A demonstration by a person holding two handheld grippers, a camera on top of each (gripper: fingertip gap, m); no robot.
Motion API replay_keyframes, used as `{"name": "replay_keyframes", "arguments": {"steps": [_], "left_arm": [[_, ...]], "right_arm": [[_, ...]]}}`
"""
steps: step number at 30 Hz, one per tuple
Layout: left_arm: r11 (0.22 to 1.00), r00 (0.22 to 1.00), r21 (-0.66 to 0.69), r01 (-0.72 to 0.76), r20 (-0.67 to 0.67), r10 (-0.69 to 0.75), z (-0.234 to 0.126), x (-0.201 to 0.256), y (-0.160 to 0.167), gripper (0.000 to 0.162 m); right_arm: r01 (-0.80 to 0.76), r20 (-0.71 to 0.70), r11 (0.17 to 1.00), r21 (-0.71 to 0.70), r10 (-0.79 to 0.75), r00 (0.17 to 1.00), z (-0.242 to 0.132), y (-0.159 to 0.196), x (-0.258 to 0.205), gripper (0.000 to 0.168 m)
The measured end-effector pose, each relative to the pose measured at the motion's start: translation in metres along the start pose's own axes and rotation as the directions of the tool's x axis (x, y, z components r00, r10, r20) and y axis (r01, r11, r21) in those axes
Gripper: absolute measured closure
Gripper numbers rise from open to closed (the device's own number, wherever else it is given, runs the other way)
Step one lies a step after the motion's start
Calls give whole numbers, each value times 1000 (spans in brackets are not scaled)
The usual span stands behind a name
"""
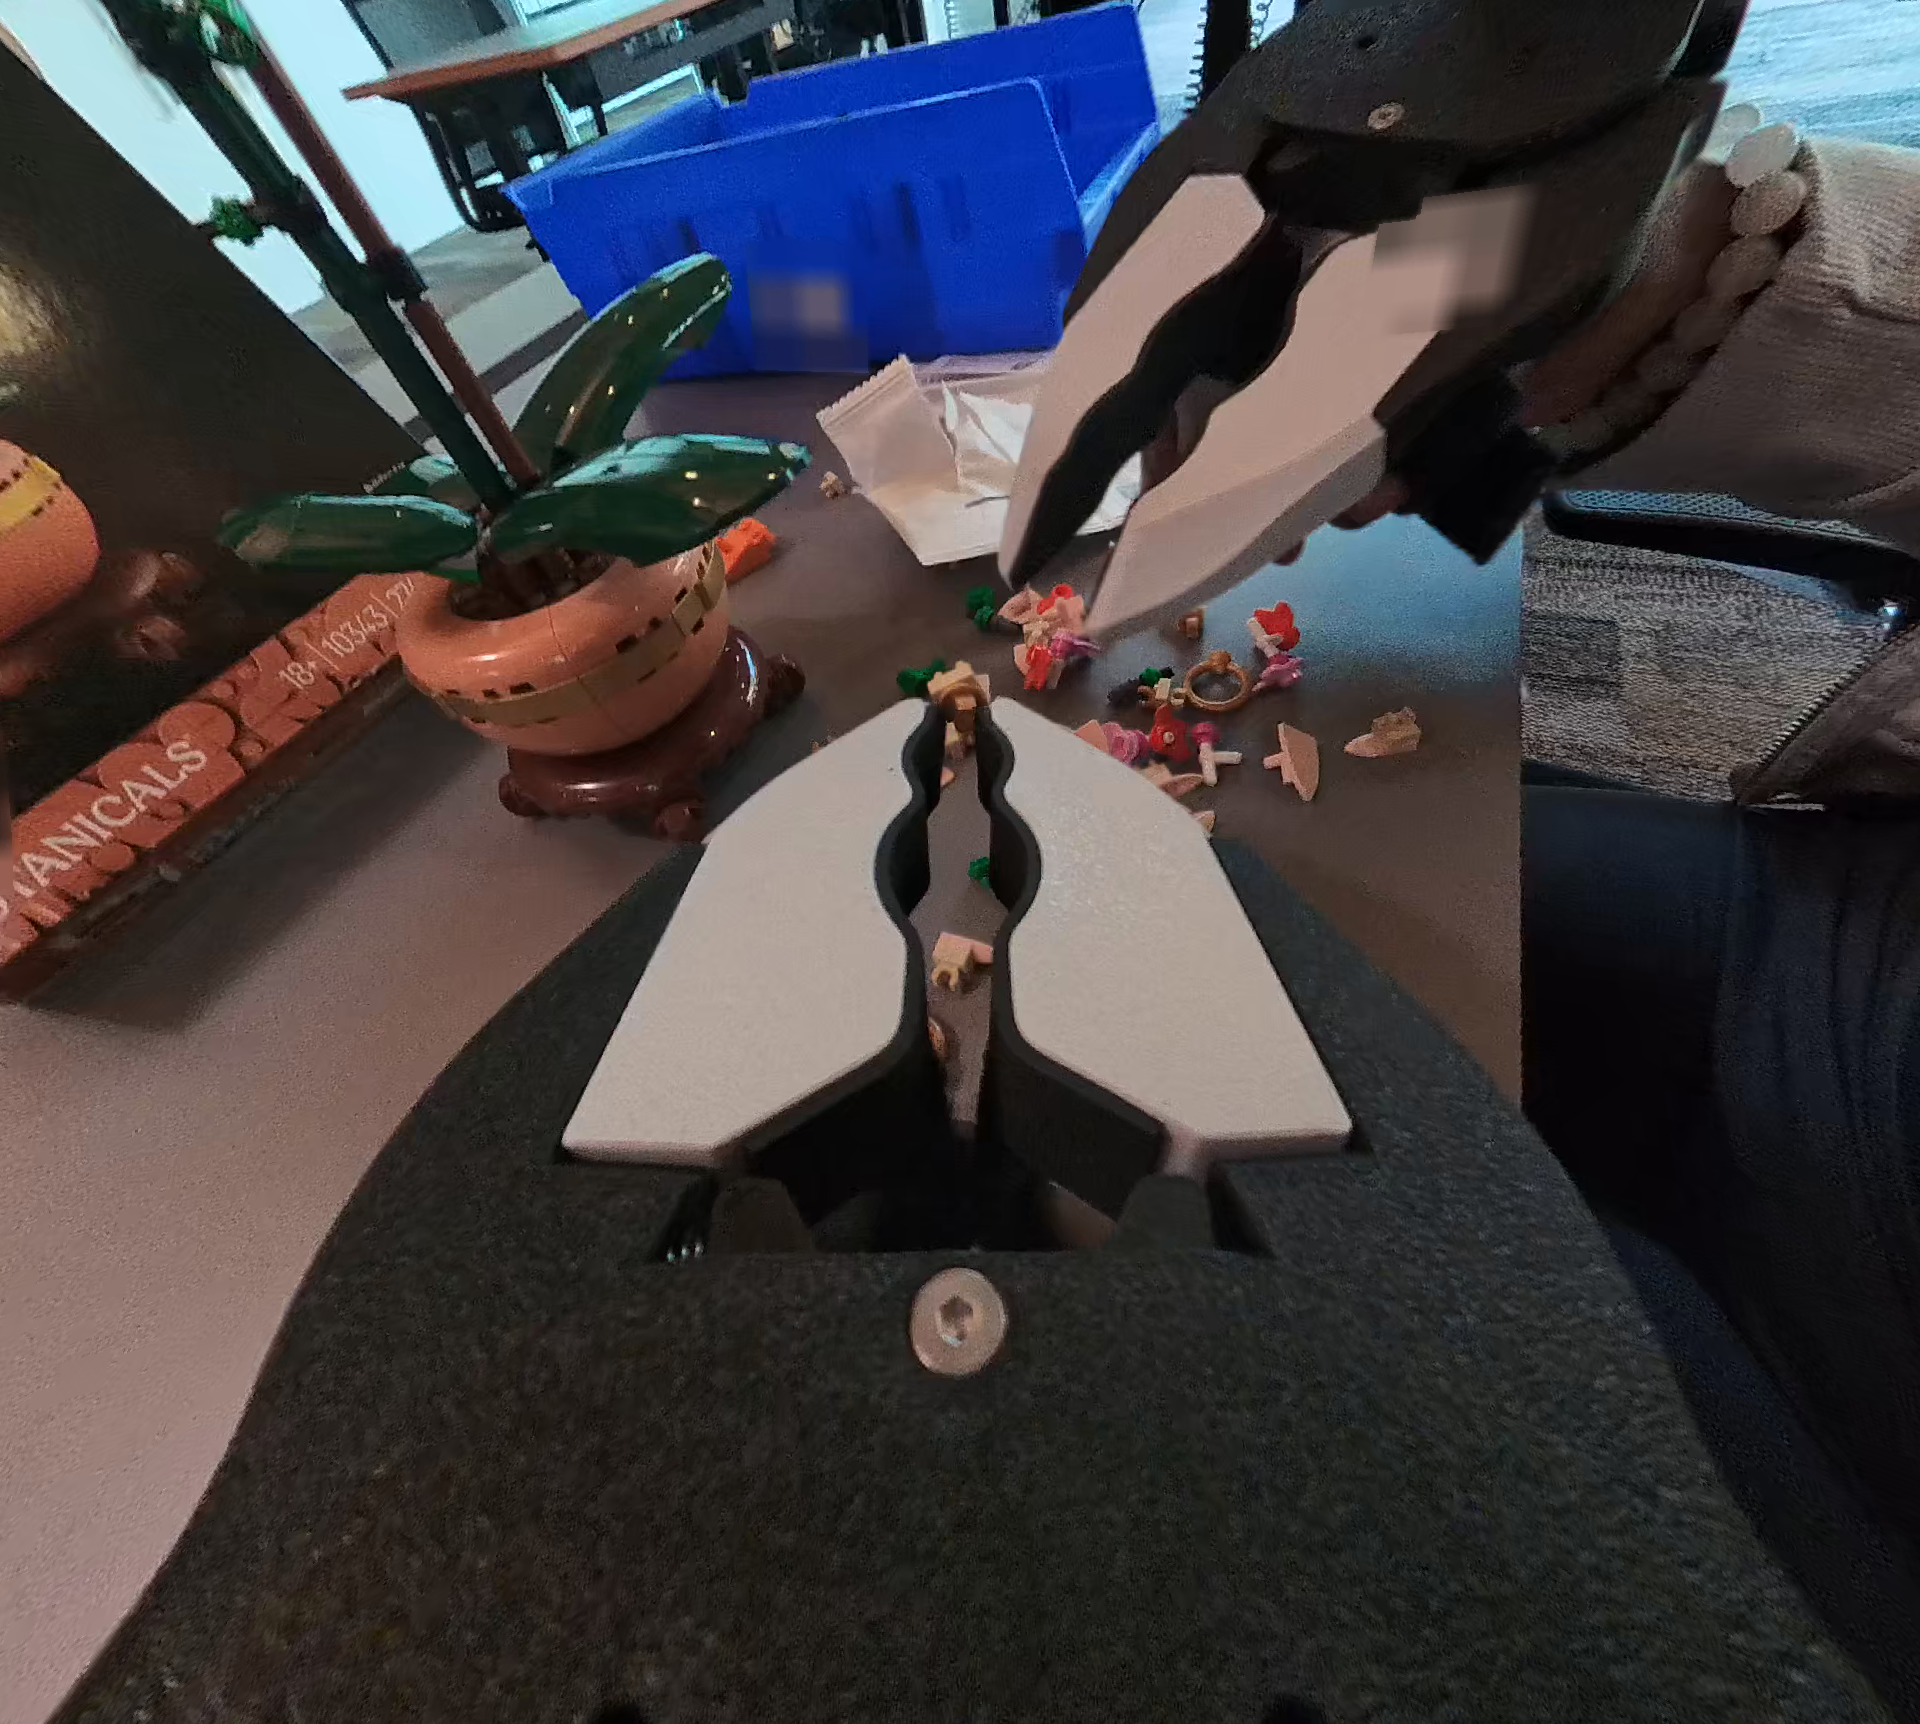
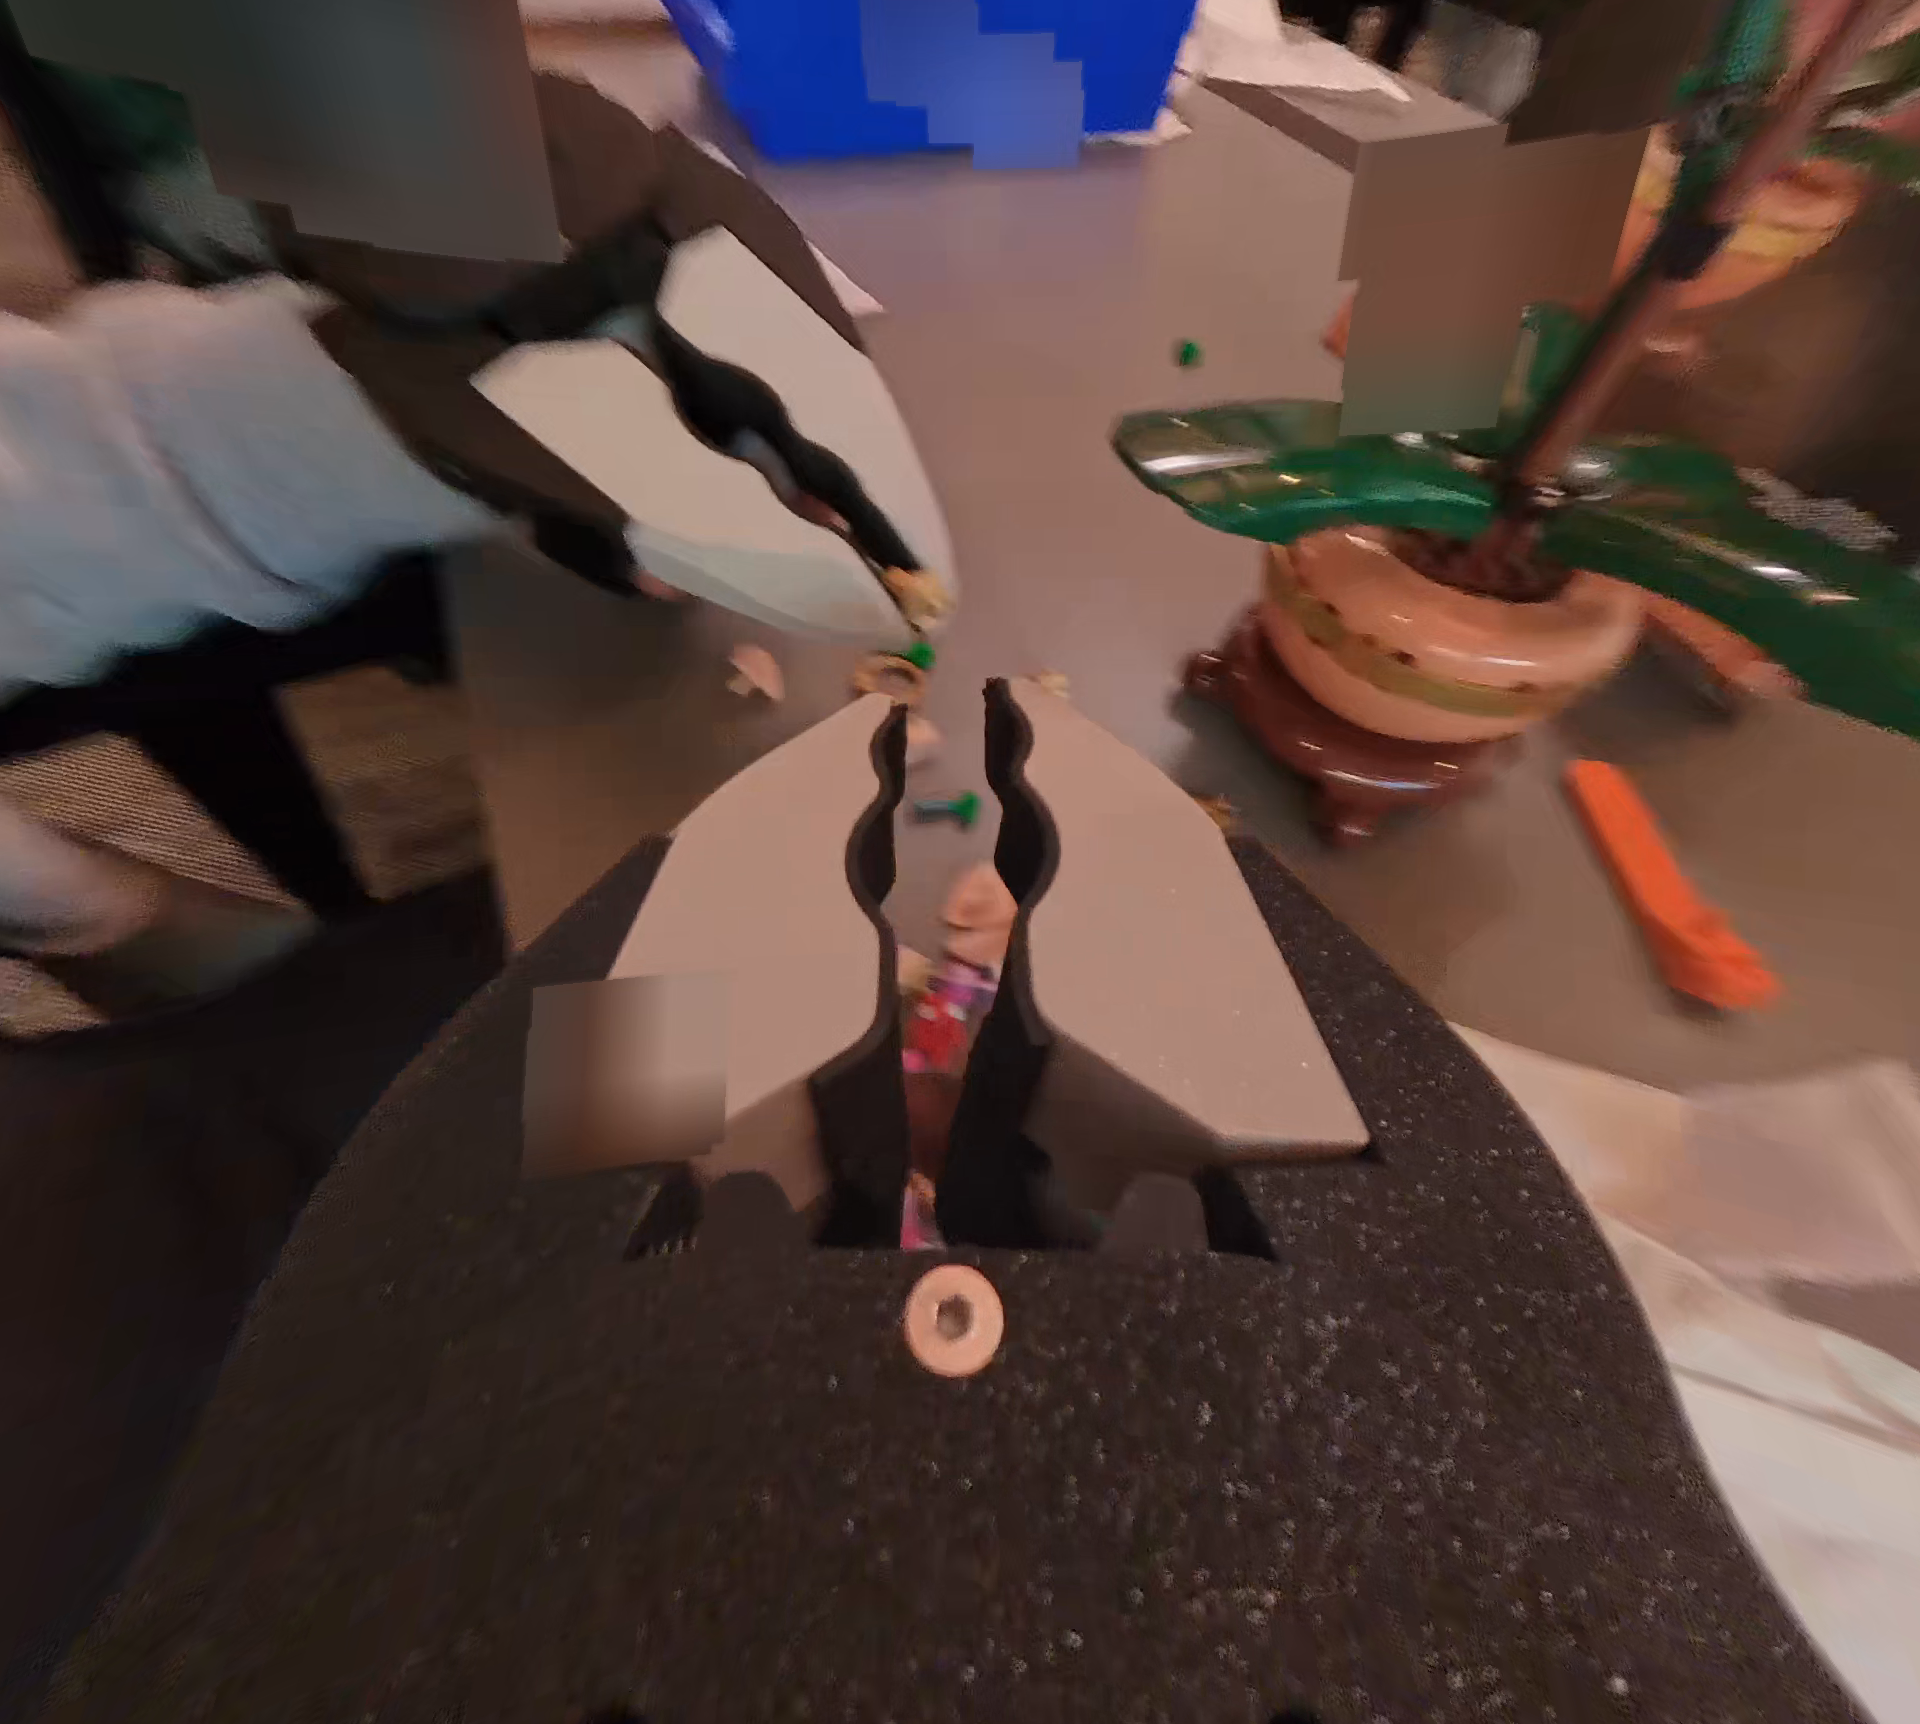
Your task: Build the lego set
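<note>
Holding a tan piece clamped at its tips, the left hand-held gripper hovered; the right hand-held gripper, slightly apart and empty, needed slow alignment over the loose pieces just ahead.

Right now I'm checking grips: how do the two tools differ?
The left tool is nearly shut, pinching a small tan piece; the right tool is slightly open and holds nothing. The left points level, the right tilts down at the loose pieces. Both have grey fingers.

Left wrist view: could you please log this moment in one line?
left tongs shut on tan piece | right tongs open over loose pieces
</note>
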State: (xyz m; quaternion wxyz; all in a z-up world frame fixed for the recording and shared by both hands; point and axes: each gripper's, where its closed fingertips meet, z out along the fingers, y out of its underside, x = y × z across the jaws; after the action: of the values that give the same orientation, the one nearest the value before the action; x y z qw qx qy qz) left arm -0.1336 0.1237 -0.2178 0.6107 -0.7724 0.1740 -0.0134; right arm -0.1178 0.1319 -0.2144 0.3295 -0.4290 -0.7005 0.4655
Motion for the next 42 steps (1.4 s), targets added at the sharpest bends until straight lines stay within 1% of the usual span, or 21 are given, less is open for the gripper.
{"name": "replay_keyframes", "arguments": {"steps": [1, 3, 5, 8, 10, 14, 16, 18, 20, 22, 24, 26, 28, 31, 35, 38, 42], "left_arm": [[1000, 1000, 8, -17, 7, 17, 0, 0, -2, 157], [998, 998, 22, -66, 11, 66, 0, 3, -5, 157], [992, 993, 52, -115, -12, 116, 0, 11, -10, 157], [982, 985, 98, -164, -33, 167, -2, 19, -16, 158], [980, 985, 120, -156, -56, 164, -3, 23, -20, 158], [977, 982, 161, -141, -103, 159, -6, 30, -25, 158], [976, 977, 191, -100, -166, 132, -8, 37, -28, 158], [974, 971, 222, -38, -223, 88, -10, 43, -34, 158], [970, 964, 245, -3, -256, 67, -12, 47, -38, 159], [967, 959, 255, 14, -276, 59, -14, 49, -40, 158], [963, 956, 269, 29, -290, 52, -16, 50, -43, 158], [960, 956, 276, 34, -290, 50, -16, 50, -44, 158], [962, 955, 272, 29, -291, 53, -16, 50, -45, 158], [967, 958, 256, 9, -279, 65, -14, 51, -43, 158], [967, 967, 253, 6, -250, 59, -11, 47, -41, 158], [957, 969, 289, 27, -241, 46, -15, 43, -45, 151], [959, 970, 285, 3, -235, 67, -17, 43, -46, 150]], "right_arm": [[-58, 48, 998, 8, 58, 997, 2, -2, -7, 154], [-162, 121, 987, 13, 160, 980, 5, -5, -12, 149], [-241, 157, 969, 45, 231, 960, 6, -10, -11, 150], [-302, 252, 951, 64, 278, 927, 4, -15, -17, 155], [-337, 315, 938, 76, 299, 901, 0, -19, -22, 159], [-343, 388, 934, 102, 280, 878, -6, -22, -28, 160], [-332, 445, 936, 121, 248, 861, -10, -25, -34, 156], [-310, 478, 938, 153, 204, 855, -14, -30, -38, 159], [-289, 507, 942, 171, 167, 846, -18, -33, -43, 160], [-271, 532, 948, 169, 144, 835, -21, -34, -47, 156], [-268, 536, 948, 171, 139, 833, -22, -36, -46, 159], [-282, 551, 945, 165, 149, 821, -24, -37, -47, 156], [-294, 554, 943, 159, 161, 817, -24, -37, -47, 156], [-300, 563, 942, 149, 168, 809, -24, -35, -48, 163], [-211, 493, 960, 183, 96, 865, -22, -33, -44, 163], [-192, 470, 958, 213, 71, 880, -25, -35, -41, 163], [-164, 447, 965, 204, 57, 893, -27, -32, -39, 163]]}}
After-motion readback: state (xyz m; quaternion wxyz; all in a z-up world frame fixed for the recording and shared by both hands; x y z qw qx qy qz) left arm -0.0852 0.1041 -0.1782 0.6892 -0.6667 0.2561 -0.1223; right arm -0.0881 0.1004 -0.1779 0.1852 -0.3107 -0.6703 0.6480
